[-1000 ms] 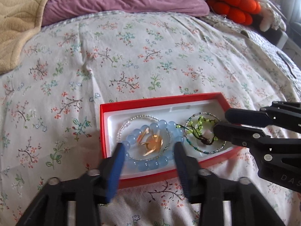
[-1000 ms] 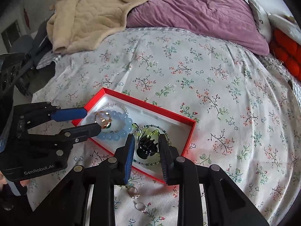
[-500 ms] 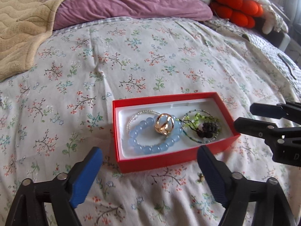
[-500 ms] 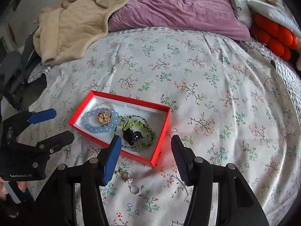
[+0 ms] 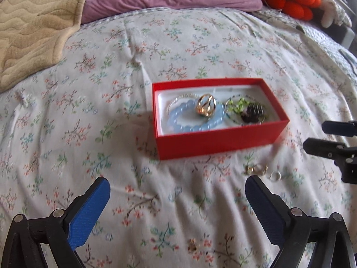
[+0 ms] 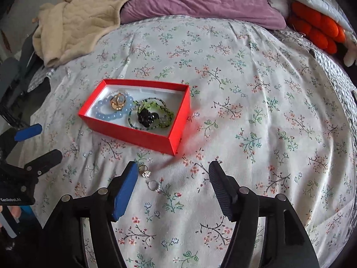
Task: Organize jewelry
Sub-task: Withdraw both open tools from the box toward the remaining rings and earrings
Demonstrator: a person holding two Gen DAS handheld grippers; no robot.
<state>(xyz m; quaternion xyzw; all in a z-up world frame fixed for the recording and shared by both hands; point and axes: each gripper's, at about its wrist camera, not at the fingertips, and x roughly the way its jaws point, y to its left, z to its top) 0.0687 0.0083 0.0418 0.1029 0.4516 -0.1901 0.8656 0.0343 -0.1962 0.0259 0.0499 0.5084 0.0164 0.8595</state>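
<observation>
A red box (image 5: 221, 143) (image 6: 133, 137) lies on the floral bedspread. Inside it are a blue bead bracelet (image 5: 185, 122) (image 6: 104, 116) with a gold ornament (image 5: 206, 107) (image 6: 117, 102) on it, and a green bead bracelet (image 5: 236, 107) (image 6: 156, 107) under a black piece (image 5: 252, 114) (image 6: 146, 117). Loose rings (image 5: 256, 169) (image 6: 145, 172) lie on the cloth in front of the box. My left gripper (image 5: 177, 184) (image 6: 50, 140) and right gripper (image 6: 173, 167) (image 5: 314, 134) hover on the near side of the box. Their jaws are opening and hold nothing.
A beige blanket (image 6: 84, 17) and a purple pillow (image 6: 200, 0) lie at the head of the bed. Orange cushions (image 6: 316, 31) sit at the far right. A small gold piece (image 5: 192, 246) rests on the cloth close to my left gripper.
Both grippers let go inside the box, the left of the gold ornament and the right of the black piece. They drew back toward the near side and spread wide.
</observation>
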